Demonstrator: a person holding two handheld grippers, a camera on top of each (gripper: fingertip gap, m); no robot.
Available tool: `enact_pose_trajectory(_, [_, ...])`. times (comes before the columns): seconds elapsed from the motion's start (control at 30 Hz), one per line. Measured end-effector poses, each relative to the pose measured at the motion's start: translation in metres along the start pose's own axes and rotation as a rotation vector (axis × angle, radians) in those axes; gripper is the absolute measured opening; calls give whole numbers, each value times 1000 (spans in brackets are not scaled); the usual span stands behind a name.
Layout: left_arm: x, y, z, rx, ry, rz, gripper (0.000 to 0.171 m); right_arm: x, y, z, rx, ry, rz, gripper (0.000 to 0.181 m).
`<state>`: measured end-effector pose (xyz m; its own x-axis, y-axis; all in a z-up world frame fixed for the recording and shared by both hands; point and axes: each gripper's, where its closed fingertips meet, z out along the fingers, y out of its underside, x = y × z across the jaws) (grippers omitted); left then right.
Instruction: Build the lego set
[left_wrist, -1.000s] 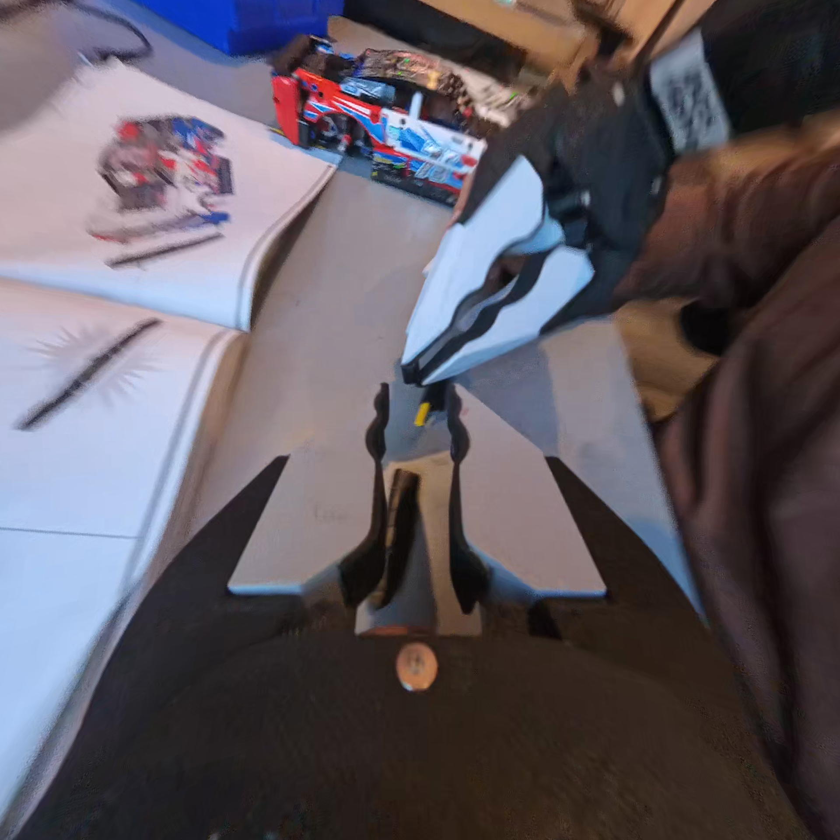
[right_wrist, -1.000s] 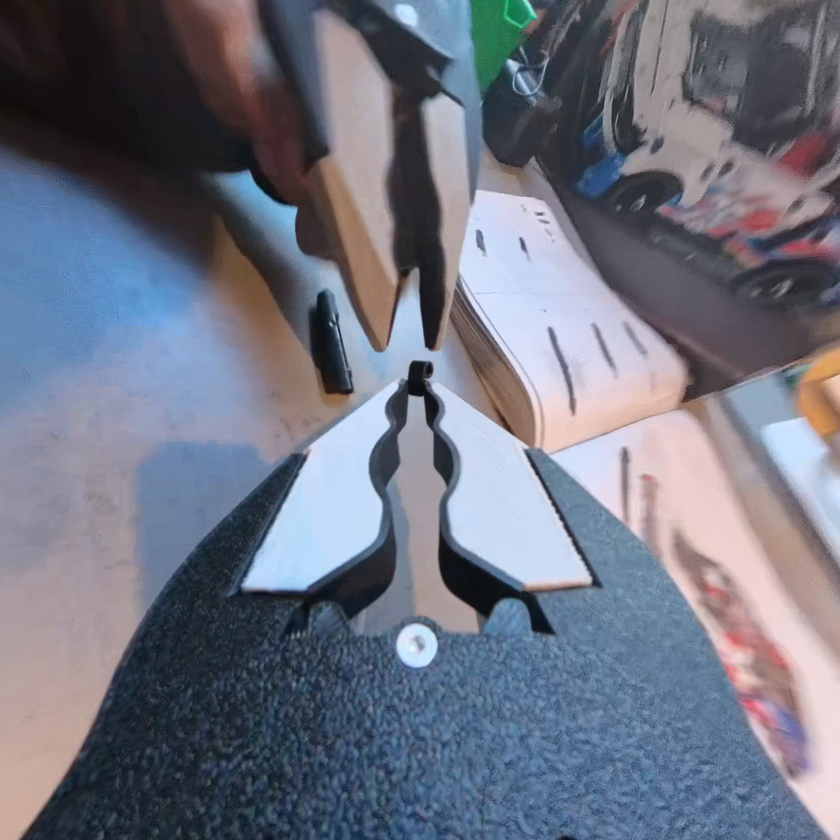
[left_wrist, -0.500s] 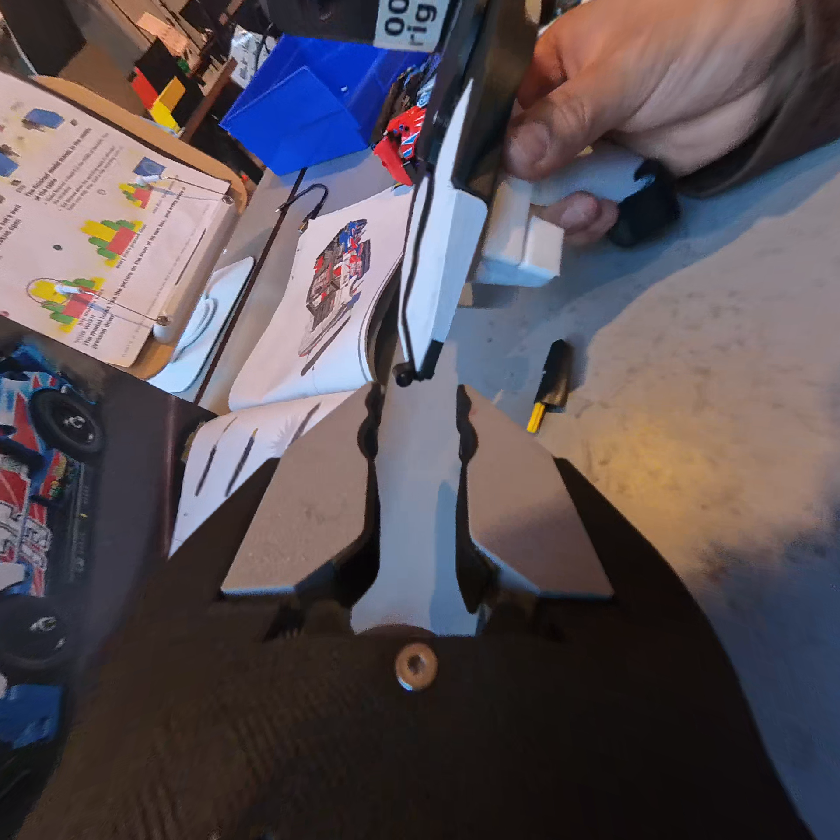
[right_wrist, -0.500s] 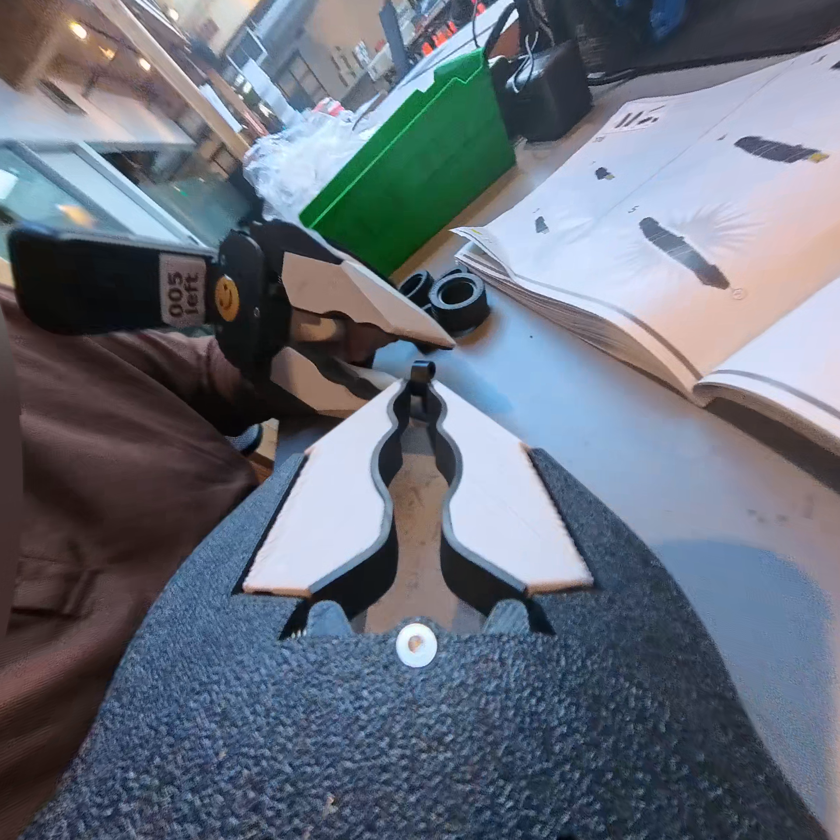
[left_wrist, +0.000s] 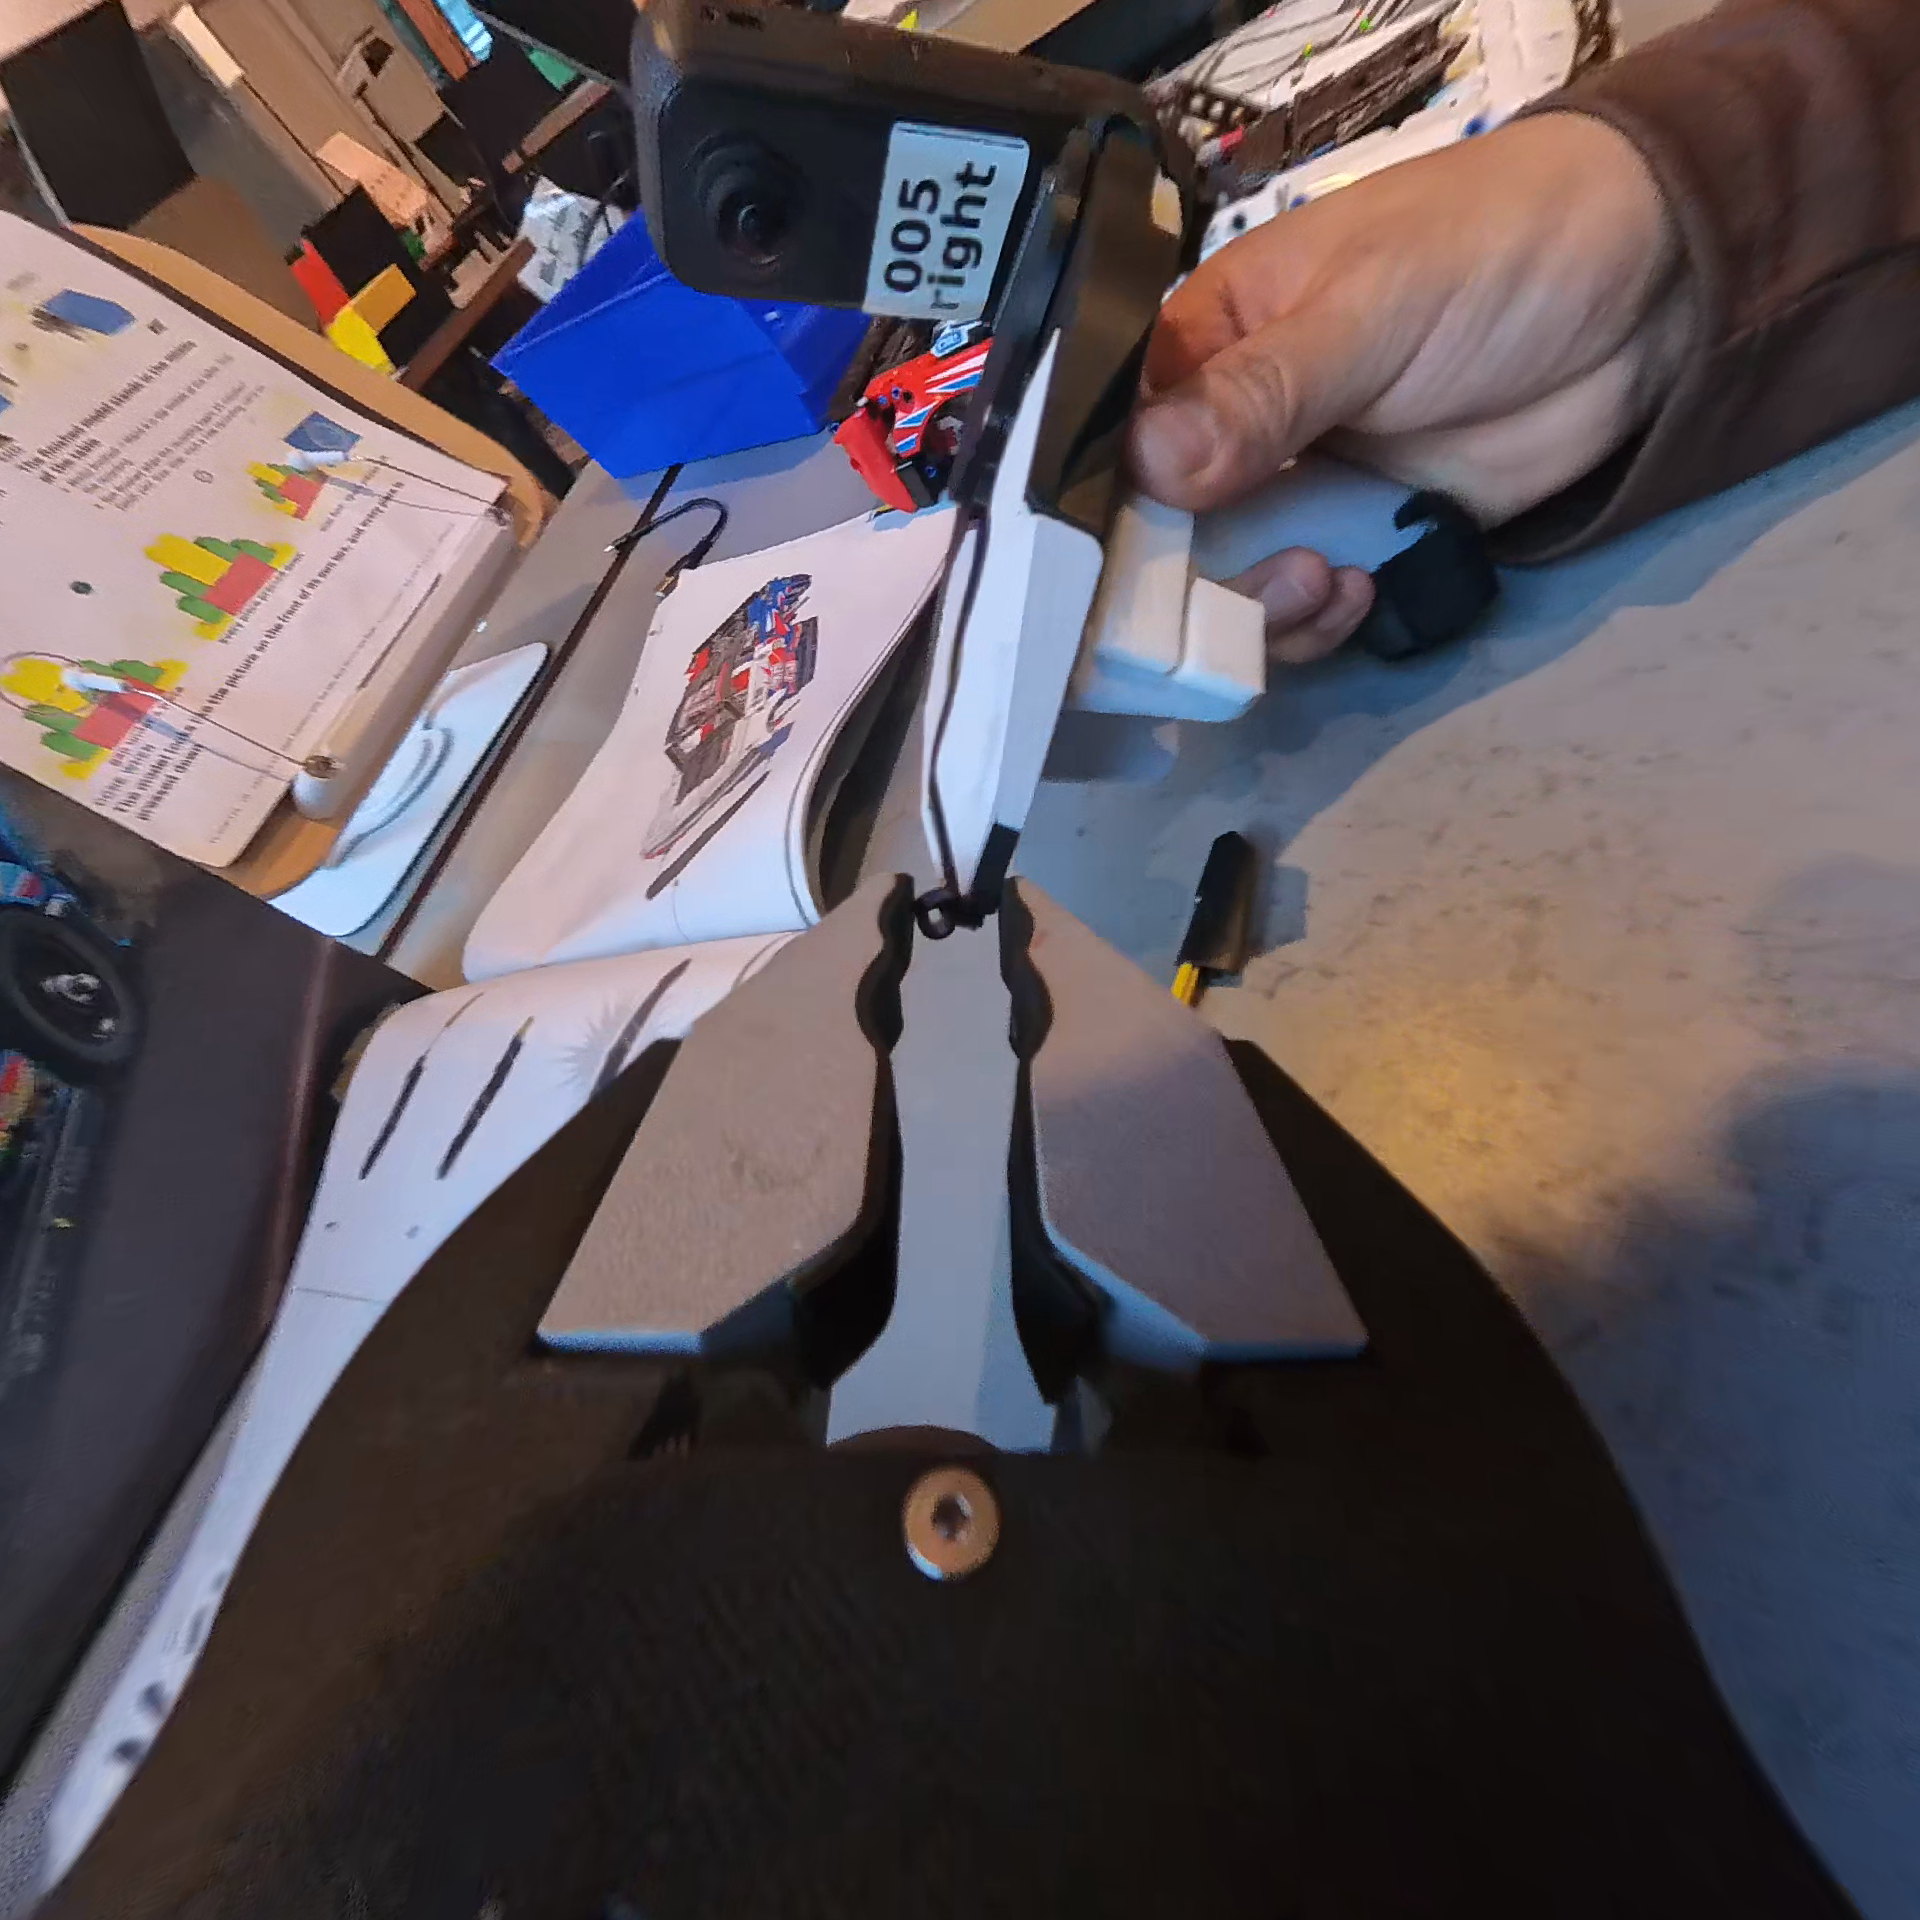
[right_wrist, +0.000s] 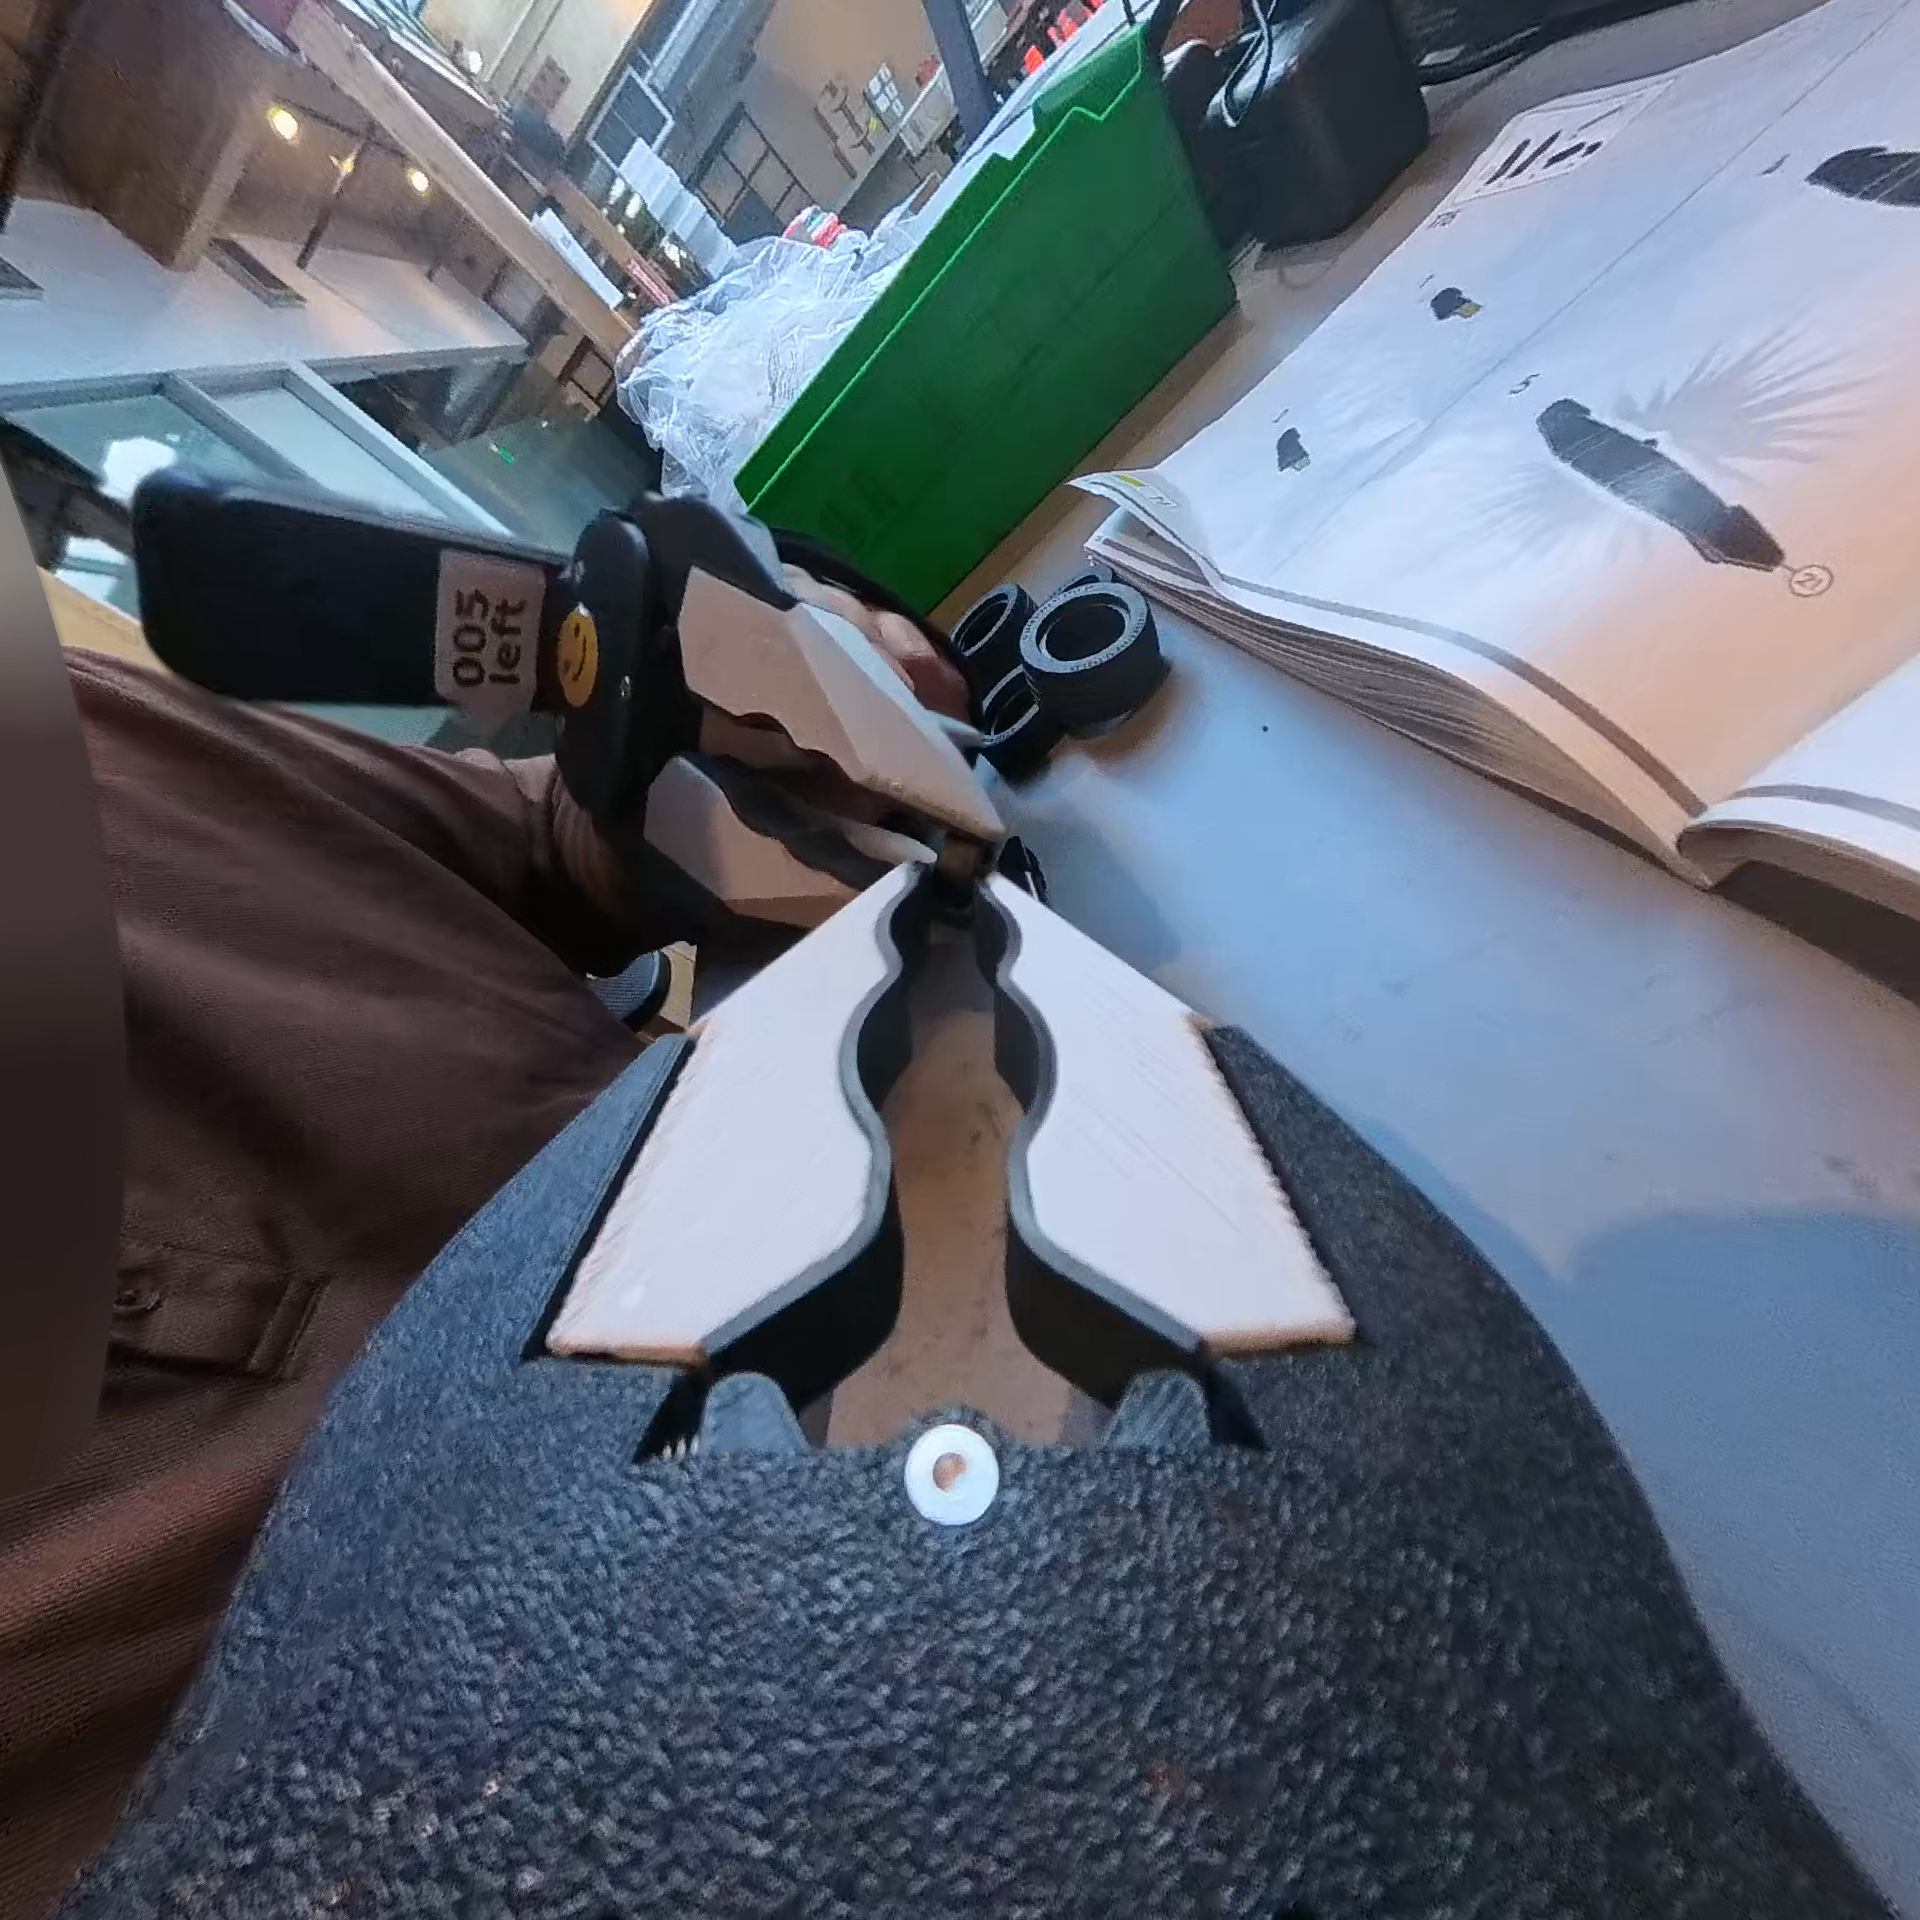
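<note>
My right gripper is shut on a small black ring-shaped lego piece. In the left wrist view the right gripper comes down from above, and the piece sits between my left gripper's tips. My left gripper is open, one fingertip on each side of the piece. In the right wrist view the left gripper reaches in from the left, its tips at the piece. A black lego pin with a yellow end lies on the grey table, right of the grippers.
An open instruction booklet lies beside the grippers. Black tyres stand by a green bin. A red lego car, a blue bin and a board with a printed sheet are farther back. The tips of both grippers are at nearly the same place. Both grippers' tips are roughly 30 centimetres from the red lego car.
Both grippers have lifted and turned. The left gripper has left the black and yellow pin on the table. The right gripper has brought the small black piece between the left gripper's tips.
</note>
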<state>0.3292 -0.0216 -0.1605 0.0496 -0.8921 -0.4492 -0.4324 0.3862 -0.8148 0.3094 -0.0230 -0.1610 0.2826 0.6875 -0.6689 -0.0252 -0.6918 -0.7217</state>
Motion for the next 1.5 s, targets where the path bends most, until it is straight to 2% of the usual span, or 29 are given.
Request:
enact_pose_trajectory(0.17, [6,1,-7,71,128,-142,12,5,-1,-8,-25,70,-95,8])
enact_pose_trajectory(0.23, [5,-4,-11,111,134,-158,12,8,2,-10,-46,84,-98,10])
enact_pose_trajectory(0.4, [19,-4,-9,105,166,-43,12,-6,7,-9,-84,-31,-53,19])
enact_pose_trajectory(0.5, [25,-11,-11,145,149,53,10,-11,14,-6,-117,-84,-5,16])
enact_pose_trajectory(0.53, [24,-10,-12,141,130,77,3,-14,14,-6,-113,-113,13,10])
enact_pose_trajectory(0.57, [23,-10,-11,138,122,94,3,-17,15,-6,-112,-137,33,3])
enact_pose_trajectory(0.67, [24,-7,-10,126,123,95,3,-12,16,-5,-115,-128,64,3])
enact_pose_trajectory(0.8, [19,5,-13,44,133,74,0,11,13,-16,-134,64,-67,7])
enact_pose_trajectory(0.87, [12,12,-18,-2,154,-33,7,24,13,-24,-161,185,-156,9])
enact_pose_trajectory(0.93, [-4,32,-18,-112,119,-184,11,34,15,-29,-200,275,-242,9])
enact_pose_trajectory(1.0, [-10,49,-16,-207,142,-295,22,50,17,-34,-242,390,-300,10])
enact_pose_trajectory(1.07, [-17,60,-13,-286,126,-370,22,62,18,-38,-275,474,-354,11])
enact_pose_trajectory(1.13, [-18,61,-8,-307,138,-387,22,69,18,-39,-293,529,-408,14])
enact_pose_trajectory(1.2, [-14,60,-1,-312,180,-398,24,71,19,-38,-307,539,-433,14])
enact_pose_trajectory(1.3, [-11,61,9,-352,220,-421,25,59,22,-32,-313,470,-461,18])
enact_pose_trajectory(1.4, [-12,59,20,-390,225,-342,24,35,28,-24,-334,347,-524,19])
enact_pose_trajectory(1.5, [-9,67,29,-495,234,-277,25,28,32,-21,-359,344,-602,22])
